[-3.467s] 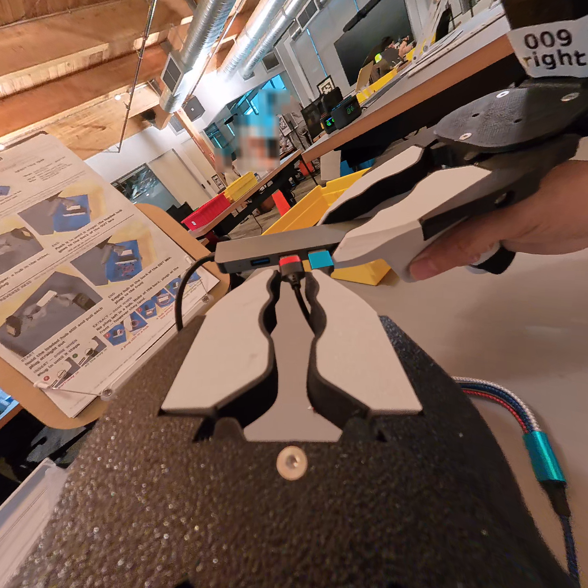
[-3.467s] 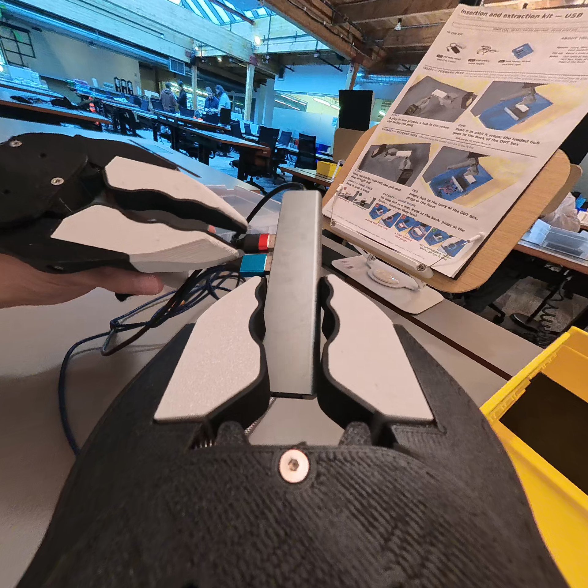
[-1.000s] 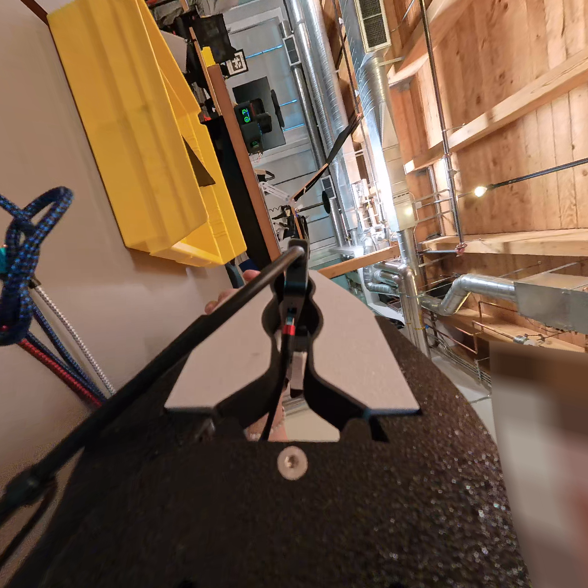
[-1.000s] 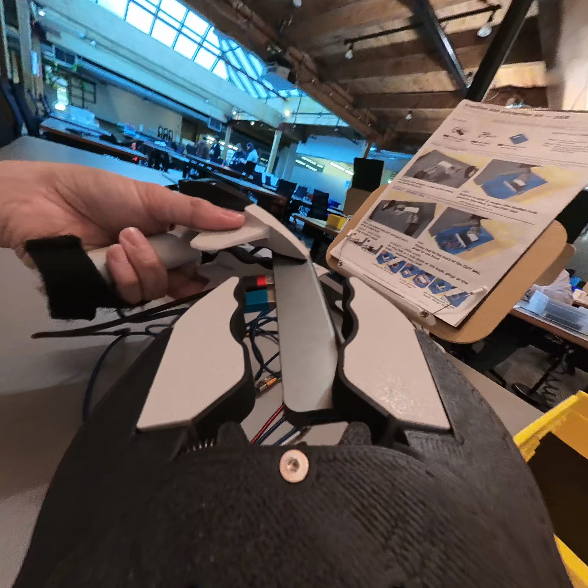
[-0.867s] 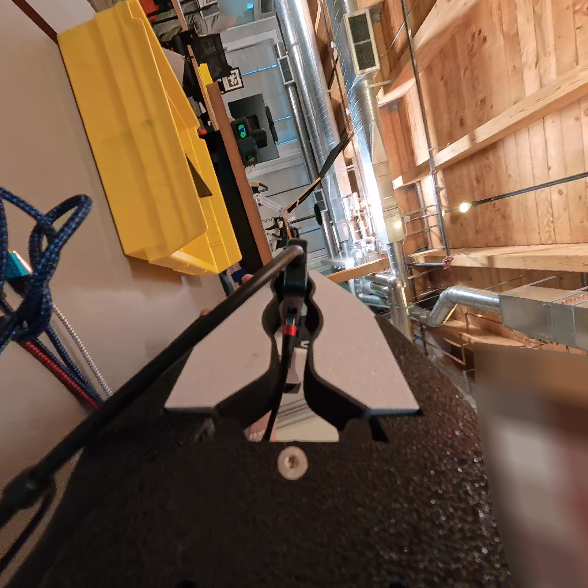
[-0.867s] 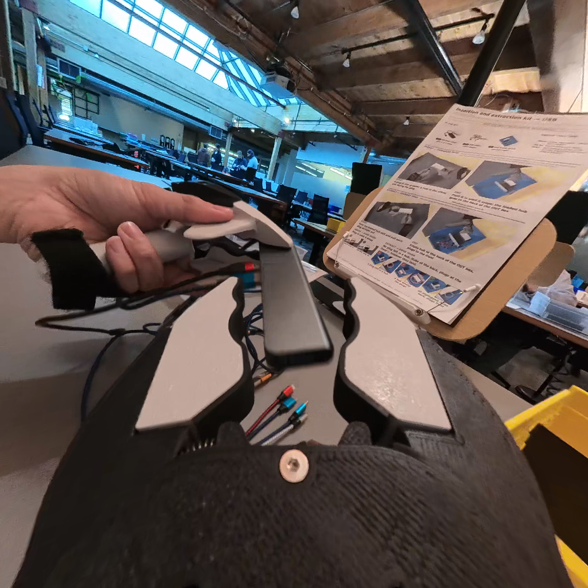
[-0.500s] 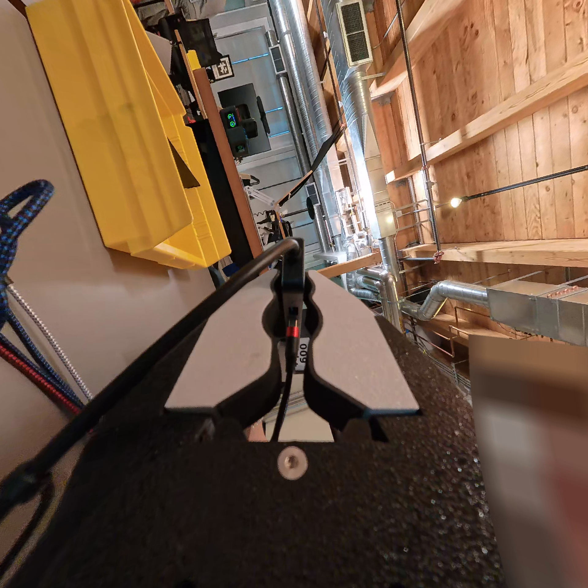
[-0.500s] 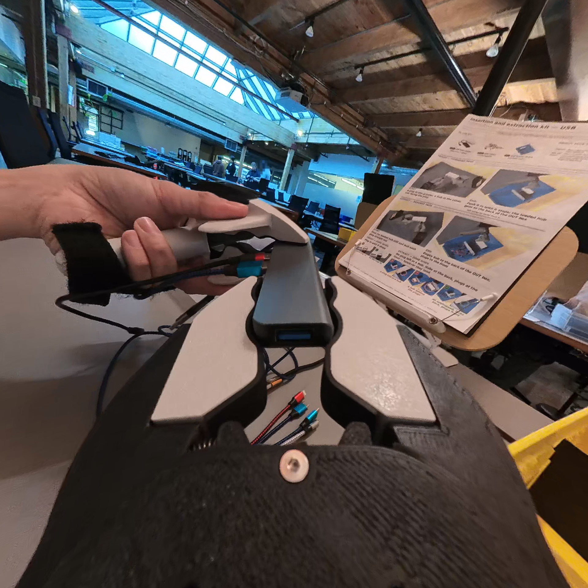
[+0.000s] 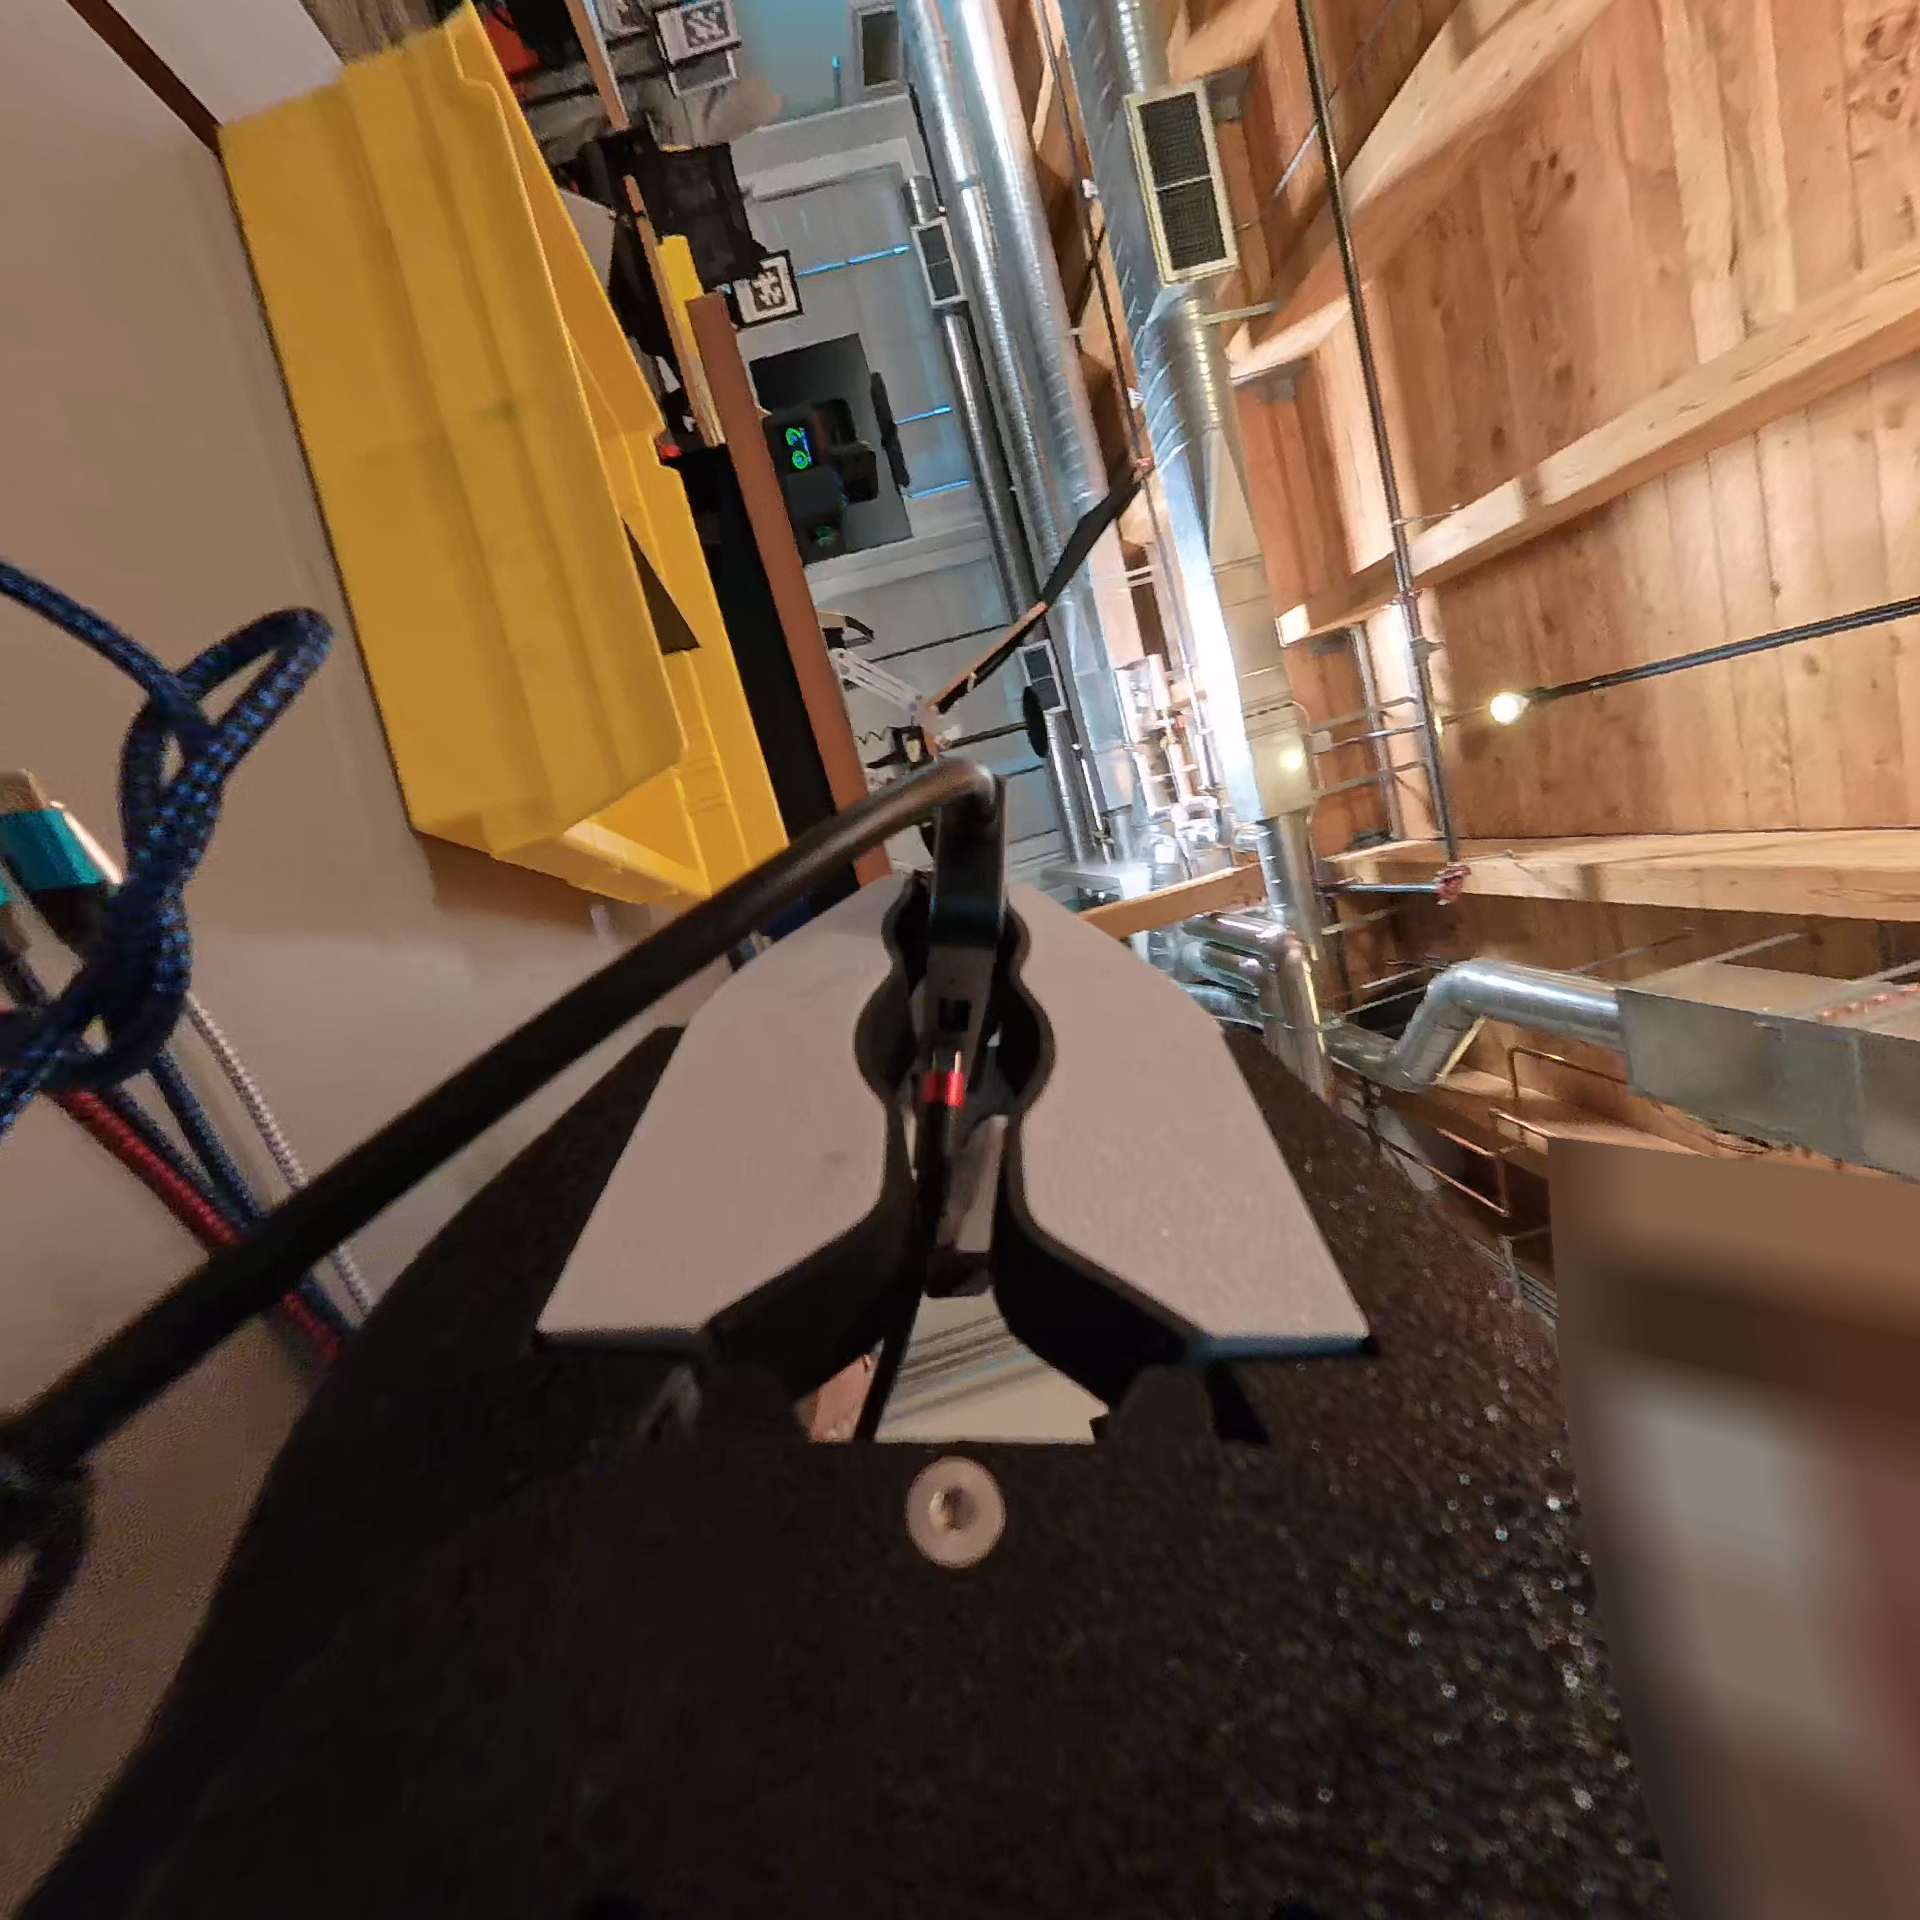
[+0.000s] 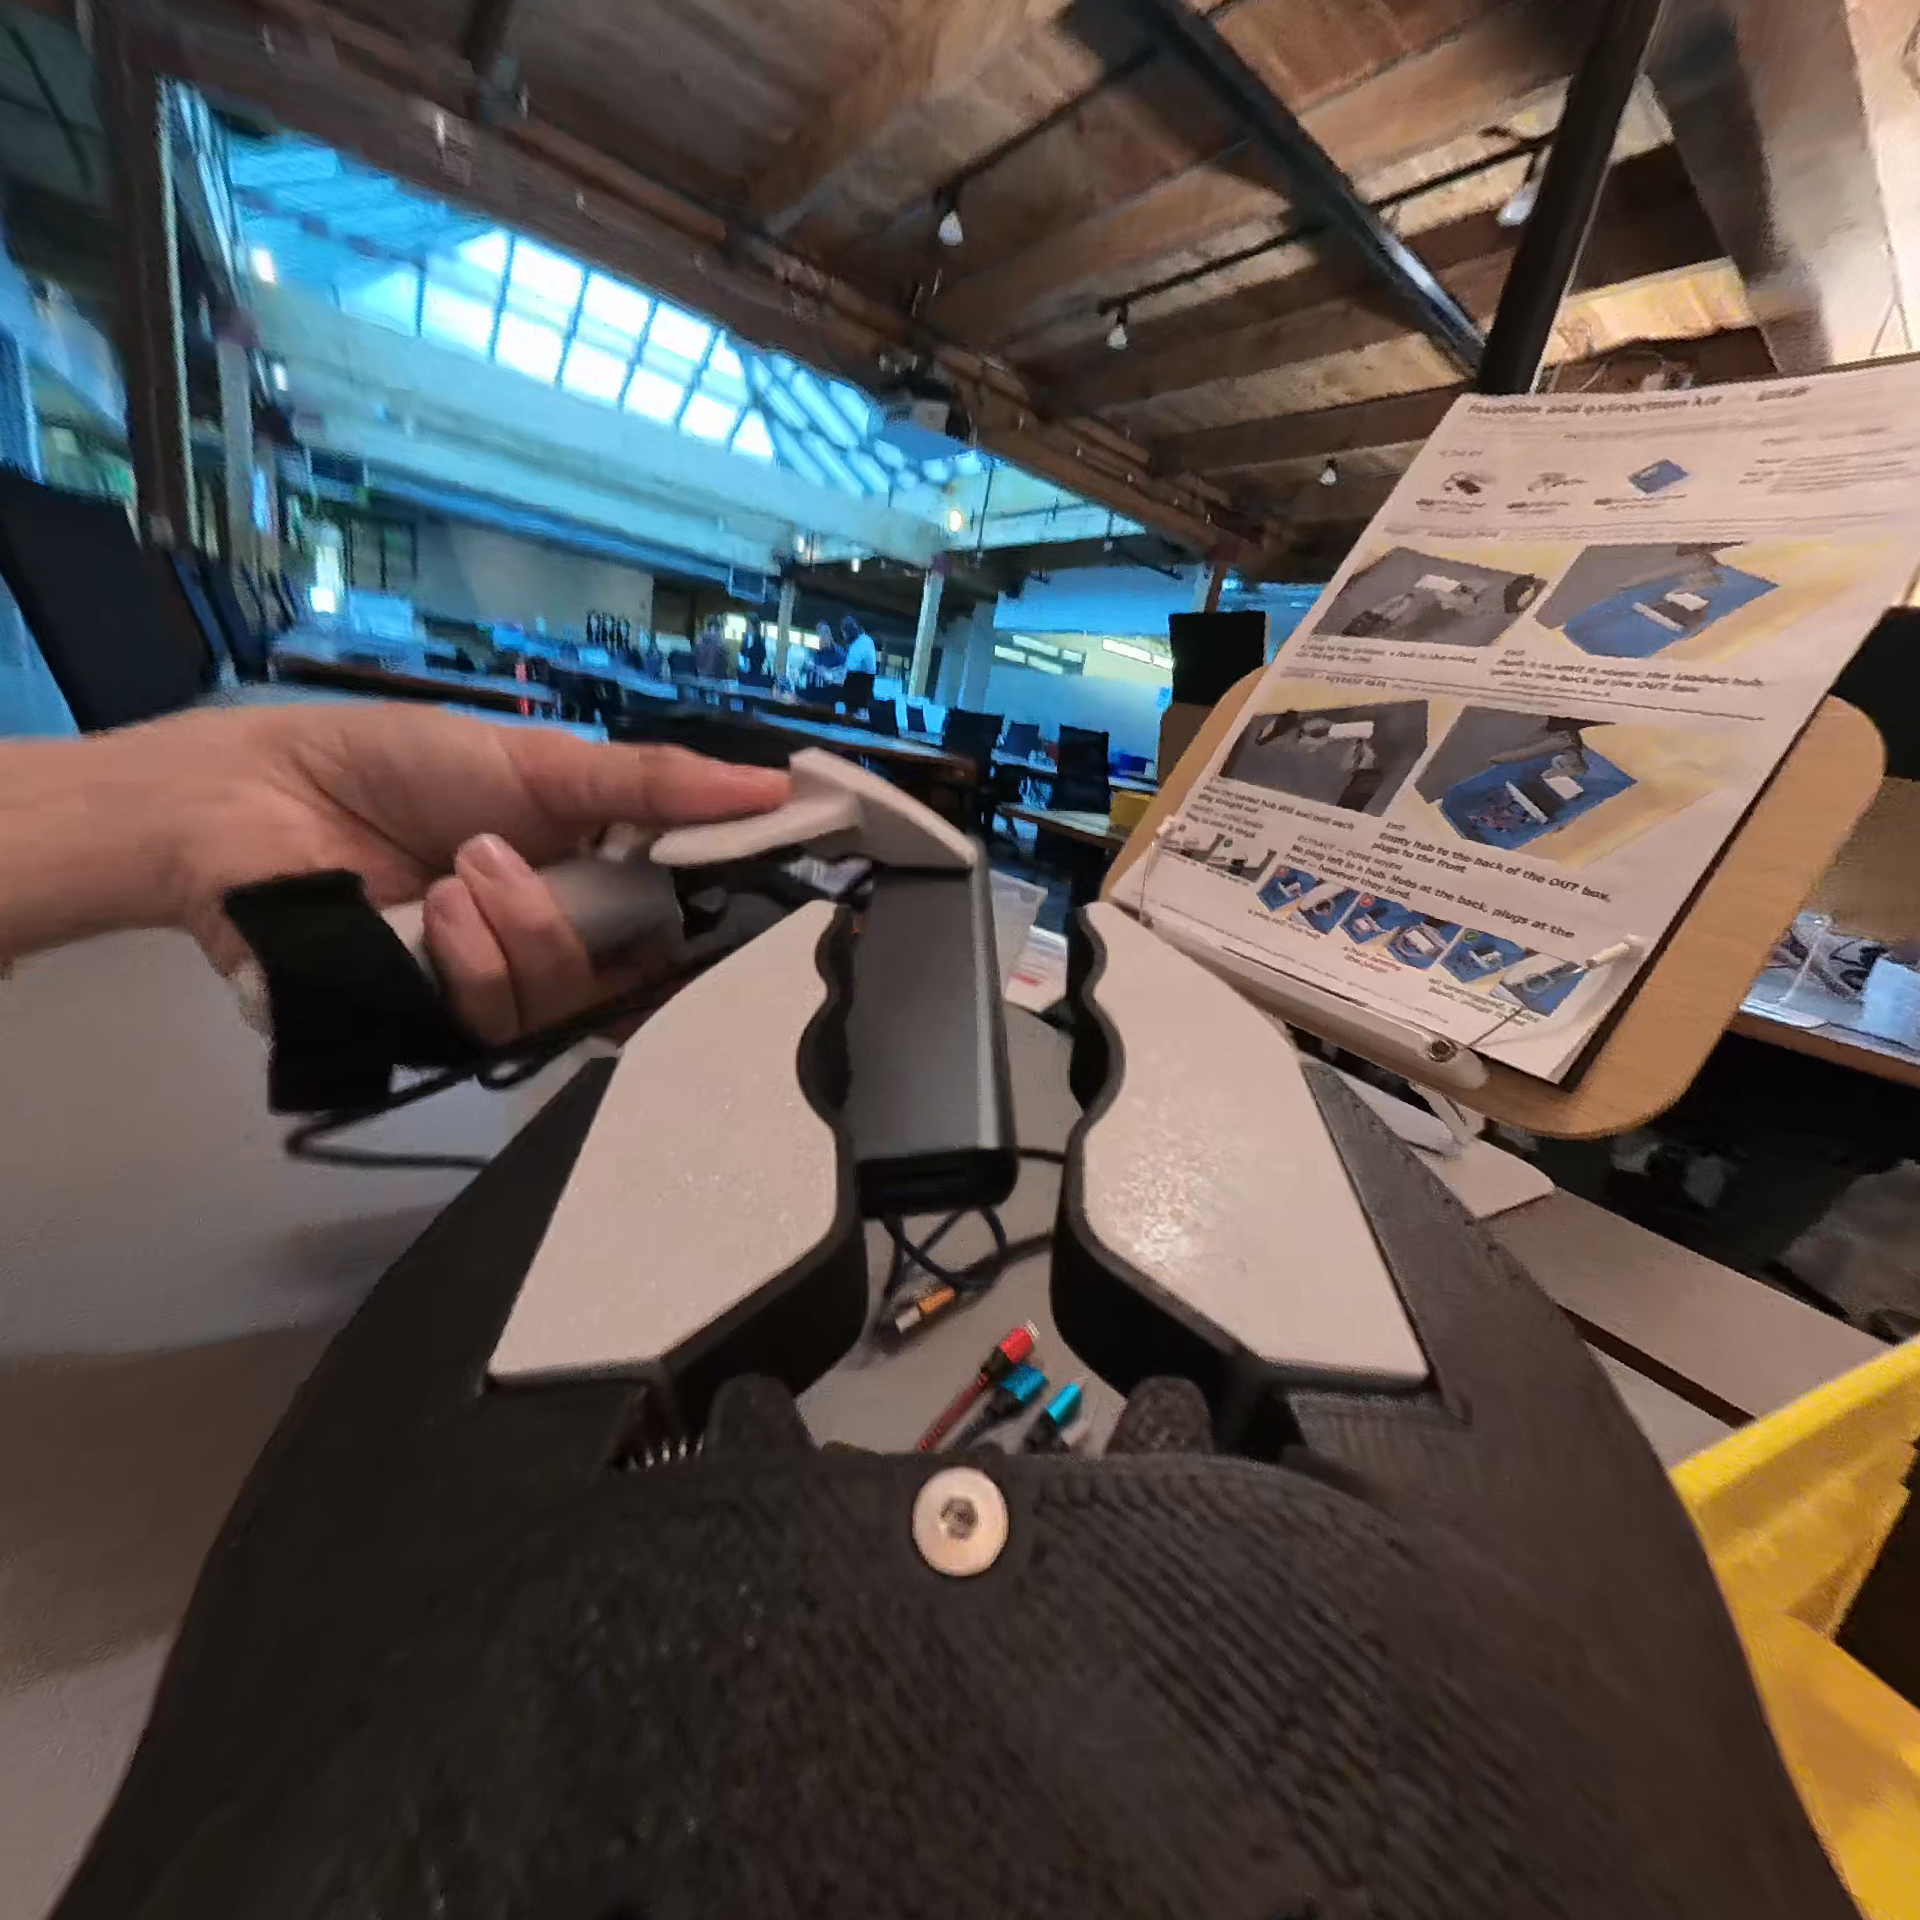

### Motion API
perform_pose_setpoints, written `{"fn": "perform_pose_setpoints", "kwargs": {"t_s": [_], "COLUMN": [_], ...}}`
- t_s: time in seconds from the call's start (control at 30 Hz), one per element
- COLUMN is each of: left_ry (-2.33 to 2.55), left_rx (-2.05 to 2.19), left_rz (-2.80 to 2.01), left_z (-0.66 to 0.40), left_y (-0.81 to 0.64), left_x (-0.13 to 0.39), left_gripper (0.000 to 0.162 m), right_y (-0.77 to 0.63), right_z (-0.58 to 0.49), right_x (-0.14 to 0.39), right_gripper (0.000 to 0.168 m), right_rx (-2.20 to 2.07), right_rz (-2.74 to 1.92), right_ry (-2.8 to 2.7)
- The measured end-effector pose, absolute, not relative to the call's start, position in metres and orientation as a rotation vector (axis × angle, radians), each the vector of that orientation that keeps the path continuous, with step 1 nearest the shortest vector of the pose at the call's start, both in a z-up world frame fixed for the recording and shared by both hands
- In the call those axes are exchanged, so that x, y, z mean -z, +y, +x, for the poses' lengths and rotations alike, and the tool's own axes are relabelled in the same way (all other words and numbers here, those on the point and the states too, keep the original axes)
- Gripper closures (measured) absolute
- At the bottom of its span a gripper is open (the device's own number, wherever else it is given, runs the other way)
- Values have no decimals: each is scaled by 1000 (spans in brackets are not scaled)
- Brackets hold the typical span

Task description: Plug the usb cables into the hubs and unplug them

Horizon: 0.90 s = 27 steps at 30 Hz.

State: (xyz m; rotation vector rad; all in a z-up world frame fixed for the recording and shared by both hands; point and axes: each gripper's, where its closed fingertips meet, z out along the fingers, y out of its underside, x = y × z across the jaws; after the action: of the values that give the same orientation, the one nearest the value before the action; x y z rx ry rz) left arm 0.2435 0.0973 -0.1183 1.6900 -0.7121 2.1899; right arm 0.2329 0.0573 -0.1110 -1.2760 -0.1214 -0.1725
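Right tool (image 10: 961, 1049) fingers flank, seemingly without gripping, grey hub (image 10: 930, 1039).

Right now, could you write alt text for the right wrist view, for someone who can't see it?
The right gripper has its two grey fingers spread around a dark grey USB hub, with a gap on the right side. A hand with the left gripper holds the hub's far end above a grey table; an instruction sheet stands to the right.

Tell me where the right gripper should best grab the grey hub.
Probably across the hub's narrow long sides, near its free end, coming in lengthwise. The left gripper holds the far end, and the right gripper's open fingers already straddle it.
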Motion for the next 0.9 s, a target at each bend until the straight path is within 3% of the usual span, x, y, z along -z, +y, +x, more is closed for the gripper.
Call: {"fn": "perform_pose_setpoints", "kwargs": {"t_s": [0.43,0.6,0.9], "left_ry": [-681,-739,-733], "left_rx": [-2231,-2214,-2230], "left_rz": [1729,1739,1772], "left_z": [248,248,248], "left_y": [101,93,96], "left_x": [113,112,110], "left_gripper": [152,152,152], "right_y": [61,62,65], "right_z": [230,233,236], "right_x": [122,119,124], "right_gripper": [119,132,133], "right_rx": [197,246,249], "right_rz": [-1331,-1324,-1334], "right_ry": [-182,-154,-113]}}
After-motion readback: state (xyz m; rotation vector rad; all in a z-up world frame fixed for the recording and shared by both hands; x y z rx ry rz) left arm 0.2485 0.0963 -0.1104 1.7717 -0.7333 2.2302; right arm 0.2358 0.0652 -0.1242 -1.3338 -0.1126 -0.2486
